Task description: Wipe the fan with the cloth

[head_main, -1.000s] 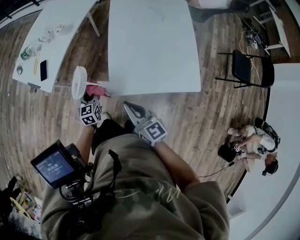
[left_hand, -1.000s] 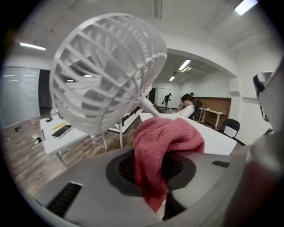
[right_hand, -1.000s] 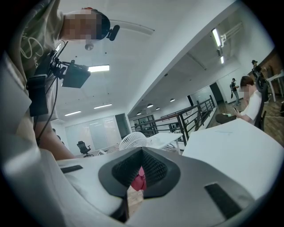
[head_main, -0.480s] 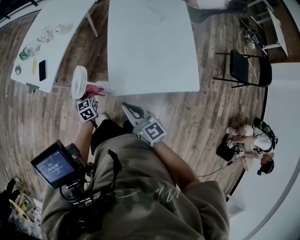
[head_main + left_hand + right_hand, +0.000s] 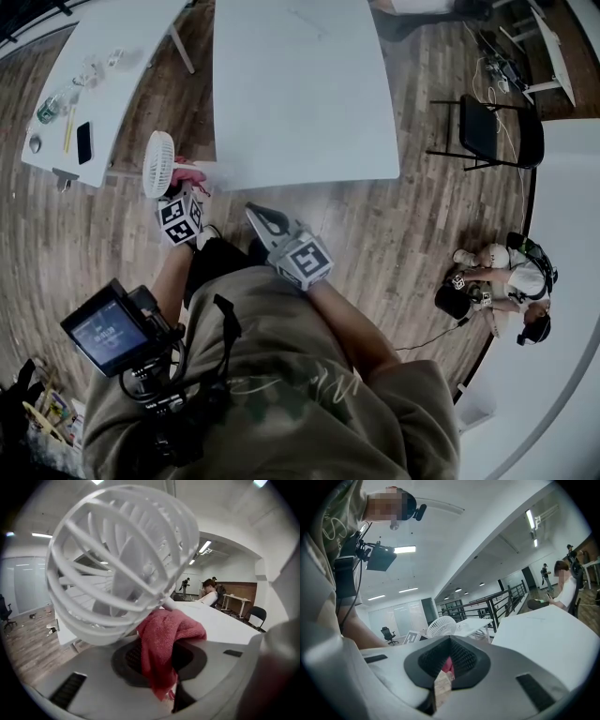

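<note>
1. Tool state: the left gripper (image 5: 159, 665) has its jaws partly closed and clamped on the red cloth (image 5: 171, 634), which bunches up out of the grip. The right gripper (image 5: 447, 667) is fully closed, holds nothing and is parked below the table edge.
2. Location: the white fan (image 5: 157, 164) stands at the near left corner of the white table (image 5: 300, 94). In the left gripper view the cloth lies against the lower rim of its cage.
3. Change: over the last second the left gripper nudged toward the fan and eased back a little. The fan, the grip and the right gripper did not alter.
4. Assessment: this reads as a short wiping stroke. Wiping appears under way, with most of the cage yet to be covered.
</note>
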Motion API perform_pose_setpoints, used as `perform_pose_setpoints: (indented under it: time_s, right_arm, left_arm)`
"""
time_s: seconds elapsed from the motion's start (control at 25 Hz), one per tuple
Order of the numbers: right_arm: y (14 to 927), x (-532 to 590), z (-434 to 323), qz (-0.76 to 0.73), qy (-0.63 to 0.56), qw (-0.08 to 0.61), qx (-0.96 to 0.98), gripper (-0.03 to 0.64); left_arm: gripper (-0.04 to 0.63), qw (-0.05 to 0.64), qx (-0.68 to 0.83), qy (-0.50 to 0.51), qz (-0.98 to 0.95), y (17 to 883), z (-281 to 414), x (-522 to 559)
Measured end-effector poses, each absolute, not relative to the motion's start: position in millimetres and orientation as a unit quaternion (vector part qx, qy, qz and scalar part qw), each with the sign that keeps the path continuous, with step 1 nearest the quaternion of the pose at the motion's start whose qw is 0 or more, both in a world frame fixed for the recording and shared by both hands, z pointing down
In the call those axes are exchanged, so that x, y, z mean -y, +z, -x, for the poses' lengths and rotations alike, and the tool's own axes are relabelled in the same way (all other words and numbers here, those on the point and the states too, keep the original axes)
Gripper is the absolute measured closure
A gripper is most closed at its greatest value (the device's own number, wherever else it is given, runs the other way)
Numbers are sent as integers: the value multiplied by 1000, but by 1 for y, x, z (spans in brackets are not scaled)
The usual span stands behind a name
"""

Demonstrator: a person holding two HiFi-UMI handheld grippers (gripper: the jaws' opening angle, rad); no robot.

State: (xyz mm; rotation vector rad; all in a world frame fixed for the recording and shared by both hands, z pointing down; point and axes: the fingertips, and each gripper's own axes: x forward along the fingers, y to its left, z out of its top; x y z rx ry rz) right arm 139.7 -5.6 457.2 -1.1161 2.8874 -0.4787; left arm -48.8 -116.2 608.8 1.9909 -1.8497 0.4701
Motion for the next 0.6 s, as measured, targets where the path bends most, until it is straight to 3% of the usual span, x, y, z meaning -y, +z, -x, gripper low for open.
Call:
perform_pose_setpoints:
  time_s: [0.6]
  right_arm:
    - [469,6,-145,366,-171,-4,-915,617]
  left_arm:
    - [502,145,642,191,-729,611,45,116]
